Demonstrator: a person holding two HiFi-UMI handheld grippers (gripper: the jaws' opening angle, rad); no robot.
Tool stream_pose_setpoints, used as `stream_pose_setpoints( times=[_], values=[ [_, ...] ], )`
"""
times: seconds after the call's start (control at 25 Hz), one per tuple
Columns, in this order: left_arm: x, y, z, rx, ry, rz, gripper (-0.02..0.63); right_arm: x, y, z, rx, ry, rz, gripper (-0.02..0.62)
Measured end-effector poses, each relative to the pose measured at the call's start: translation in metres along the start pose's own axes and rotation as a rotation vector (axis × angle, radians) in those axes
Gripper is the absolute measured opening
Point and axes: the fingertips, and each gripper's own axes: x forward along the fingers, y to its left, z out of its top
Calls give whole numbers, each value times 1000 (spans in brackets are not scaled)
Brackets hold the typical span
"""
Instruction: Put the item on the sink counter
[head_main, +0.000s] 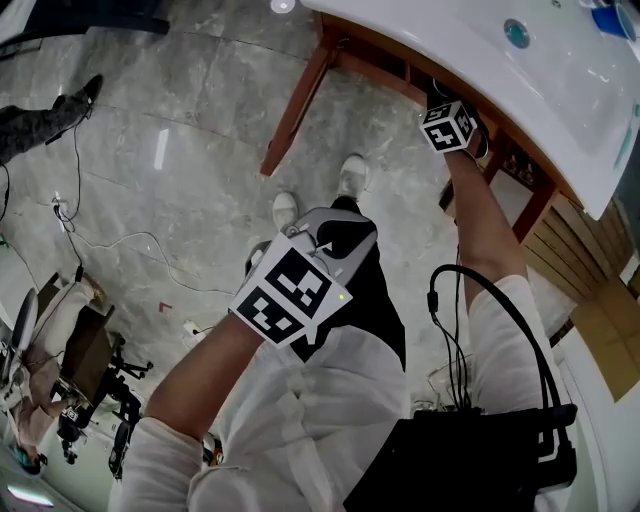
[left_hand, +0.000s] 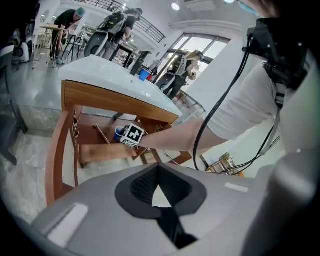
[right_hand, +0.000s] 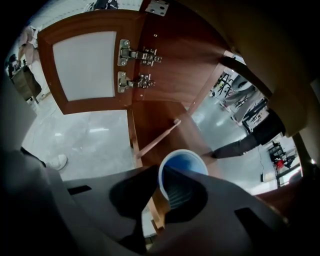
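Note:
A blue cup (right_hand: 187, 162) stands on the wooden shelf (right_hand: 160, 117) under the white sink counter (head_main: 480, 70). My right gripper (right_hand: 159, 180) is shut on the cup's rim, one jaw inside the cup and the other outside its wall. In the head view only that gripper's marker cube (head_main: 447, 126) shows at the counter's edge, and the cup is hidden. The left gripper view shows the cup (left_hand: 118, 134) behind the cube. My left gripper (left_hand: 159, 172) hangs at my waist (head_main: 330, 235), shut and holding nothing.
A toothbrush (right_hand: 157, 137) lies on the shelf beyond the cup. The cabinet door (right_hand: 82, 65) stands open to the left. The counter has a basin with a drain (head_main: 516, 33) and another blue item (left_hand: 144, 74) on top. Cables (head_main: 120, 240) trail over the floor. People stand in the background (left_hand: 187, 70).

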Motion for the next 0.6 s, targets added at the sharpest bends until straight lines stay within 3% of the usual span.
stream_pose_setpoints(
  times=[0.36, 0.6],
  values=[
    [-6, -5, 1, 12, -1, -11, 5, -15, 0, 6, 23, -22, -15, 21],
    [-18, -15, 3, 51, -4, -22, 5, -48, 4, 19, -16, -60, -51, 21]
  ],
)
